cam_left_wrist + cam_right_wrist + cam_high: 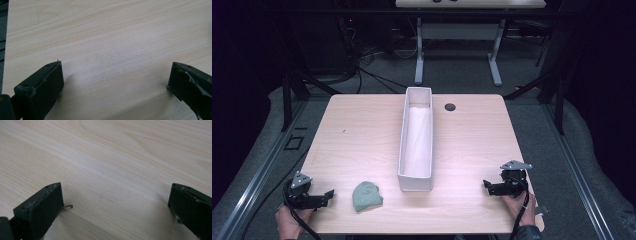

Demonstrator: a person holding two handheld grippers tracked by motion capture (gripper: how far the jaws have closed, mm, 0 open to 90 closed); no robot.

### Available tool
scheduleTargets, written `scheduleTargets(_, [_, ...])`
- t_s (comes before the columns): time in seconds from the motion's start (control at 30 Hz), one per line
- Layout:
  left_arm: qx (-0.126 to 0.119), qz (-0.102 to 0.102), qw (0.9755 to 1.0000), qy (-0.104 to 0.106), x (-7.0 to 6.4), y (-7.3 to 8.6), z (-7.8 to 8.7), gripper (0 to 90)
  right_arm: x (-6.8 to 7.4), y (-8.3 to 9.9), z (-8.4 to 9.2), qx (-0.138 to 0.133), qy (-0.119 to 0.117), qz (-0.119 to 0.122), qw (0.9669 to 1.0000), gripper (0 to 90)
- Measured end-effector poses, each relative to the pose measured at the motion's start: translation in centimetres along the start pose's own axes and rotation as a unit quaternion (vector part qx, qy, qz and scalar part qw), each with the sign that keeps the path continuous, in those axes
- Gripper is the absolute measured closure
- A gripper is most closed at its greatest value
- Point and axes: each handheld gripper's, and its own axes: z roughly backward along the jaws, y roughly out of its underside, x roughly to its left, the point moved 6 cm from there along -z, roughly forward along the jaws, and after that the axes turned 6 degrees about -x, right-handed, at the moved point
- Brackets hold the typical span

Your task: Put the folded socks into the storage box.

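A crumpled grey-green cloth (pixel 366 195) lies on the wooden table (pixel 362 130) near its front edge, left of centre. A long white open box (pixel 416 138) runs from the table's middle toward the back, with nothing visible inside. My left gripper (pixel 328 196) rests at the front left corner, a short way left of the cloth, its jaws wide apart over bare wood (pixel 115 75). At the front right, my right gripper (pixel 486 186) is also open with only tabletop (pixel 115 195) between its jaws.
A dark round grommet hole (pixel 450 107) sits in the table to the right of the box's far end. Beyond the table stand a white desk frame (pixel 457 45) and cables on the grey floor. A hand holds each gripper at the front edge.
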Motion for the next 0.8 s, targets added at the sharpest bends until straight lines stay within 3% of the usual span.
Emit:
scheduleTargets(0.53, [-0.001, -0.004, 1.0, 0.003, -0.11, -0.12, -0.09, 0.1, 0.08, -0.02, 0.01, -0.002, 0.0, 0.003, 1.0, 0.2])
scheduleTargets(0.8, [0.009, -0.025, 0.9994, 0.024, -0.87, -0.59, 0.45, 0.1, 0.08, -0.03, -0.01, -0.002, -0.001, 0.002, 1.0, 0.2])
